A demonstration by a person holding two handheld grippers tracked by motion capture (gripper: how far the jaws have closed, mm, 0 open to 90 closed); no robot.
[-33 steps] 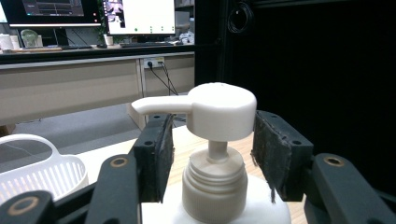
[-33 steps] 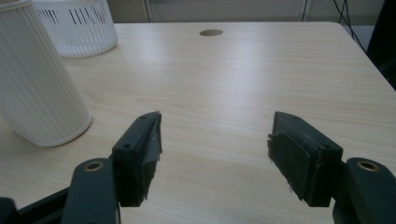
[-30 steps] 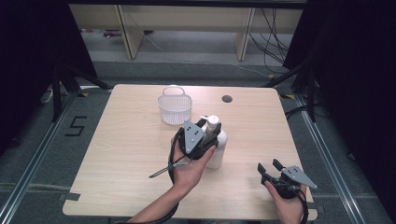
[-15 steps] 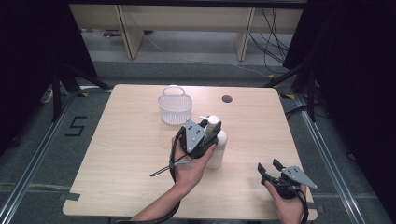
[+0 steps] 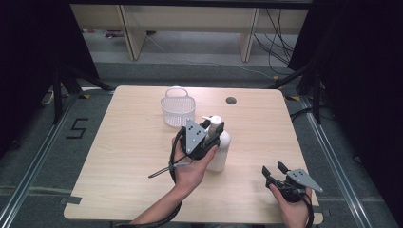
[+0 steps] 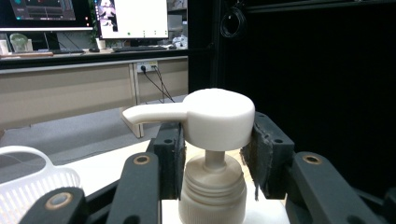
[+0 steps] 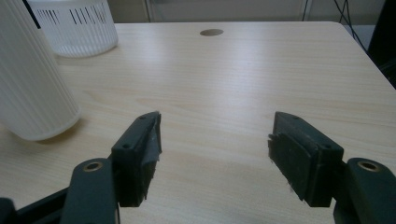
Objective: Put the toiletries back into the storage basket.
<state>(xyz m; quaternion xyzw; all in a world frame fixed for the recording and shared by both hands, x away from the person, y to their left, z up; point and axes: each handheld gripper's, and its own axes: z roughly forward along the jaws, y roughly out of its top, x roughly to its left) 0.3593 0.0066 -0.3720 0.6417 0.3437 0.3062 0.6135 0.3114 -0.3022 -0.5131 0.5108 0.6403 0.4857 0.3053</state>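
The pump bottle (image 5: 219, 151) stands upright mid-desk (image 5: 128, 156), near the white basket (image 5: 178, 108). My left gripper (image 6: 212, 154) fingers squeeze its neck. My right gripper (image 5: 274, 173) rests low, fingers wide apart.

**Hidden and cut off**

In the high view the left hand-held gripper (image 5: 209, 137) covers the pump bottle's (image 5: 220, 151) neck. In the left gripper view the bottle's body runs off the bottom edge and the basket (image 6: 32, 186) off the left. In the right gripper view the bottle's top and the basket's rim are cropped.
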